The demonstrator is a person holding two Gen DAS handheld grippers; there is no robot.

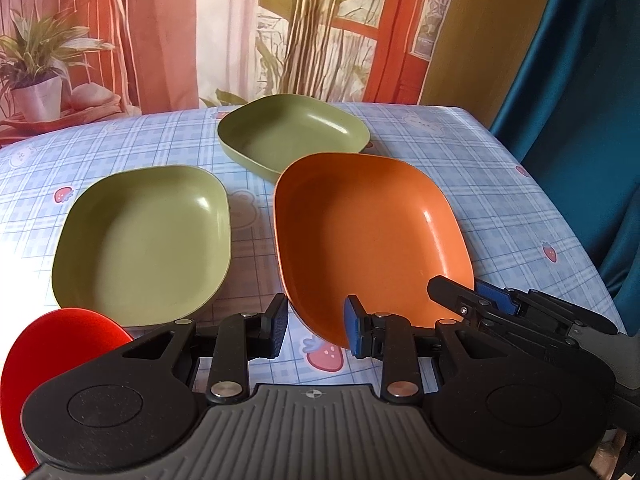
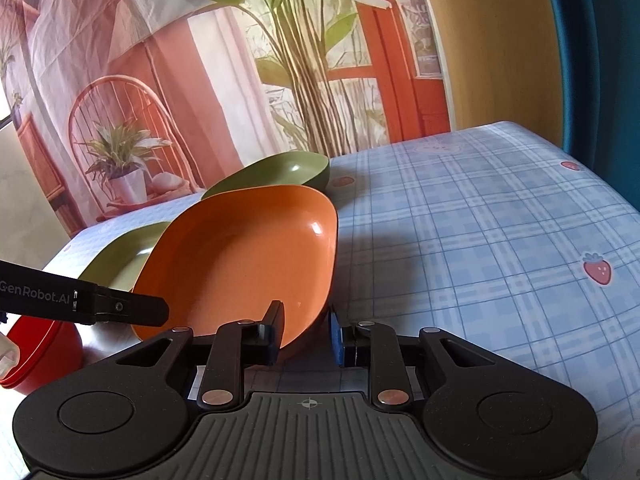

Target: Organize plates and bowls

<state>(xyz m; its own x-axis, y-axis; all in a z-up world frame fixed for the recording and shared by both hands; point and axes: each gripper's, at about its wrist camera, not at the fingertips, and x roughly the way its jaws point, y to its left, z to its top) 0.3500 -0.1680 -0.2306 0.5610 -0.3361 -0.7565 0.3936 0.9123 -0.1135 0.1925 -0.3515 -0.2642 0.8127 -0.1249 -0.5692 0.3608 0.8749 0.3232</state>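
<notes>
An orange plate [image 1: 370,236] lies on the checked tablecloth, with a light green plate [image 1: 142,240] to its left and a darker green plate [image 1: 294,134] behind. My left gripper [image 1: 316,330] is open, its right finger at the orange plate's near rim. My right gripper [image 2: 306,330] is open, its jaws on either side of the orange plate's [image 2: 248,260] near right rim; it shows in the left wrist view [image 1: 480,300]. The orange plate looks tilted up in the right wrist view.
A red bowl [image 1: 48,348] sits at the near left, also in the right wrist view [image 2: 38,352]. The table's right edge [image 1: 560,208] borders a blue curtain. A printed backdrop hangs behind the table.
</notes>
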